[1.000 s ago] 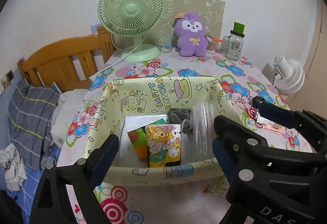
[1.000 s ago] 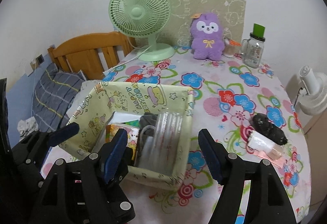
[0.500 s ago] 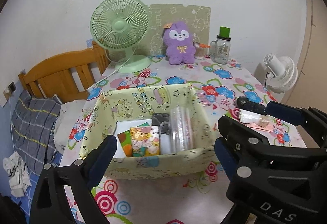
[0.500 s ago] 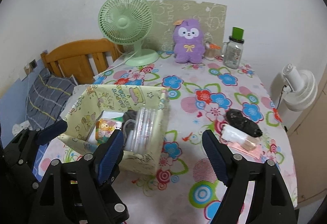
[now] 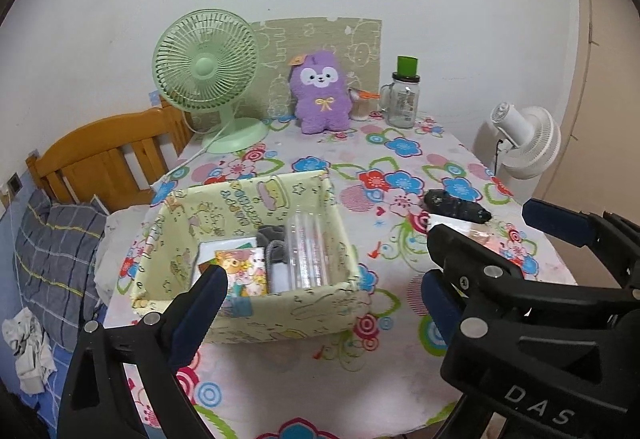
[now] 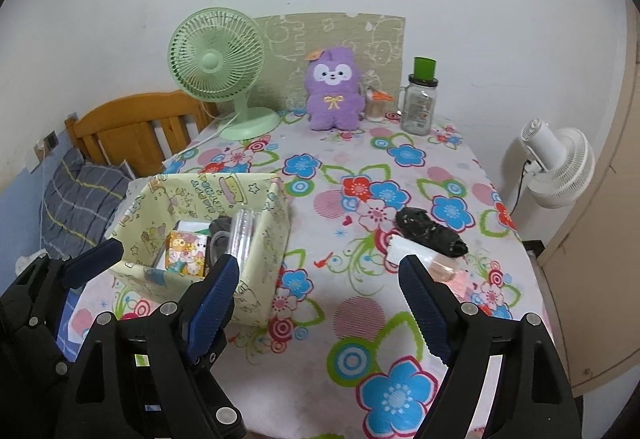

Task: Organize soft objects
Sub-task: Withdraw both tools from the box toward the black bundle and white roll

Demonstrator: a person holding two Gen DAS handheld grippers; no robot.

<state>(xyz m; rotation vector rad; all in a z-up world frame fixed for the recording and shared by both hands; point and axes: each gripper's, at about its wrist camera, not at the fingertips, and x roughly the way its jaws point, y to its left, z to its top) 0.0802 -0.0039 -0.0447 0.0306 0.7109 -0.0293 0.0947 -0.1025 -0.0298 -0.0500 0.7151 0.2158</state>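
Both claws spread wide and empty above the flowered table.

Left wrist view: the left claw (image 5: 324, 291) is released, the yellow box (image 5: 256, 313) just ahead between its fingers; the black cloth (image 5: 458, 207) lies ahead to its right, the purple plush toy (image 5: 320, 93) far ahead.
Right wrist view: the right claw (image 6: 320, 279) is released; the box (image 6: 256, 295) sits ahead-left, the cloth (image 6: 430, 231) ahead-right, the toy (image 6: 334, 95) far ahead beside the green fan (image 6: 218, 59).

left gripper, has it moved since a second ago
Yes. The left gripper has pulled back and up from the yellow fabric box: in its own view the box and green fan look smaller and farther now, with more tablecloth showing below.
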